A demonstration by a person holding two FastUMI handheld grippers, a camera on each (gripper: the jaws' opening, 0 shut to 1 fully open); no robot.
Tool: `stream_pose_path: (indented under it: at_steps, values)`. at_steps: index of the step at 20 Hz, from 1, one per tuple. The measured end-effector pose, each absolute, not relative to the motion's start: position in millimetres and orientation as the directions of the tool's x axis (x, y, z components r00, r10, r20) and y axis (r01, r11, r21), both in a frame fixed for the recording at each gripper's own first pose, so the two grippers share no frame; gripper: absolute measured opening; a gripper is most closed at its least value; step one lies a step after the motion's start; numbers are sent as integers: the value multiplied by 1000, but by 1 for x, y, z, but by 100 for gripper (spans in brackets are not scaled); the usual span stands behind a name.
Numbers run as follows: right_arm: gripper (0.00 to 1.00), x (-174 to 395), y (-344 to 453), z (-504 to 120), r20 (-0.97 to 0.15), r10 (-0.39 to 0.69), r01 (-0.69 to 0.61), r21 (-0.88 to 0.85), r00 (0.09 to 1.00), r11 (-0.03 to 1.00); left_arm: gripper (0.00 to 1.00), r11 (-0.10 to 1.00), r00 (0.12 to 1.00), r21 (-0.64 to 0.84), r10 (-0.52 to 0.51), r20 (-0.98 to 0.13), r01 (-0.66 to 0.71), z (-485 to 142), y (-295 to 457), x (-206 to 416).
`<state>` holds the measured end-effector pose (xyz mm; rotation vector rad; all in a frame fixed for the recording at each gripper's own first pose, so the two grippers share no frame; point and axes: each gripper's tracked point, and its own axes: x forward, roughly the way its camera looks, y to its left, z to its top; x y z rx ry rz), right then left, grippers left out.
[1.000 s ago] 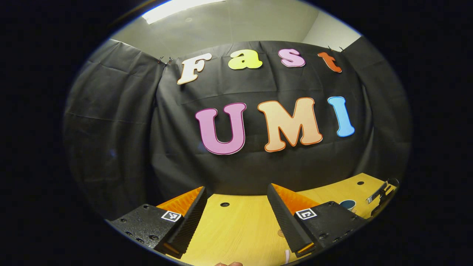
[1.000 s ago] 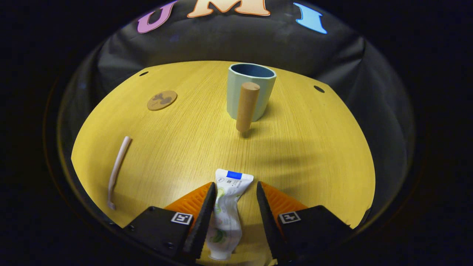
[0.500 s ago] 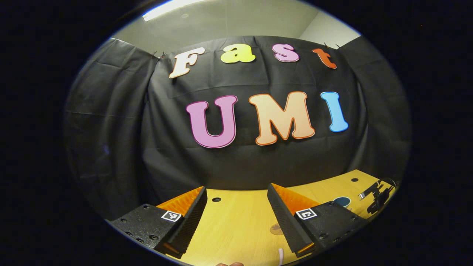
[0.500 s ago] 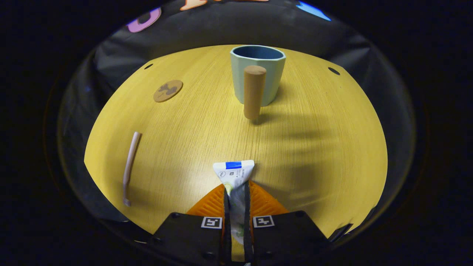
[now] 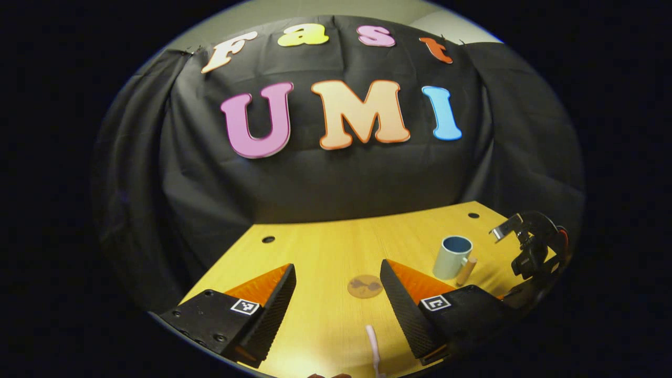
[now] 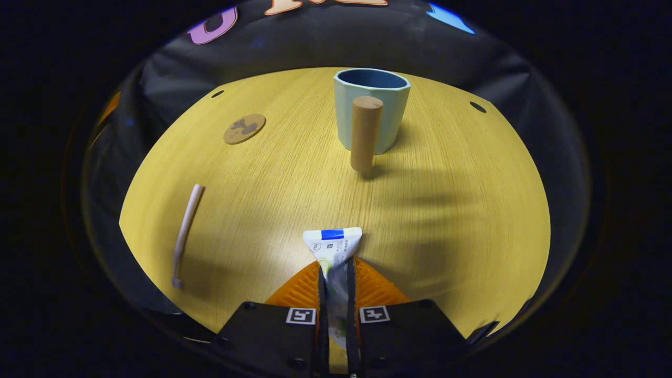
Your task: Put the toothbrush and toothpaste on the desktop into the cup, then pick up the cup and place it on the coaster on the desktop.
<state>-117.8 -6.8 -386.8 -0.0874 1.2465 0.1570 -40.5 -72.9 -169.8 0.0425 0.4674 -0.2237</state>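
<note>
On the desktop, cup empty; right claw clamps toothpaste.

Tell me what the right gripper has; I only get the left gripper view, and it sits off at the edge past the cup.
Observer: The right gripper is shut on the toothpaste, pinching the tube's middle.
Operator: Which end leads?
Observer: The flat crimped end sticks out ahead, toward the wooden handle of the cup.
Operator: And the toothbrush?
Observer: The toothbrush lies whole on the table, off to that gripper's left, apart from the coaster.
</note>
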Motion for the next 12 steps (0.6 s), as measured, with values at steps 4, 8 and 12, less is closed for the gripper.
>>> stream_pose_path:
  at_steps: [4,8,12]
  values:
    - [16,-117,-7,-386,-947,92,-154,46,306,987,96,973,784,-56,-215,-582,225,-219,-80,-55]
    - [16,-117,-7,-385,-944,106,-158,58,311,986,96,971,680,-49,-199,-706,233,-262,-86,-74]
    - [18,-117,-7,-386,-943,118,-171,66,311,983,96,969,578,-49,-183,-795,240,-297,-89,-93]
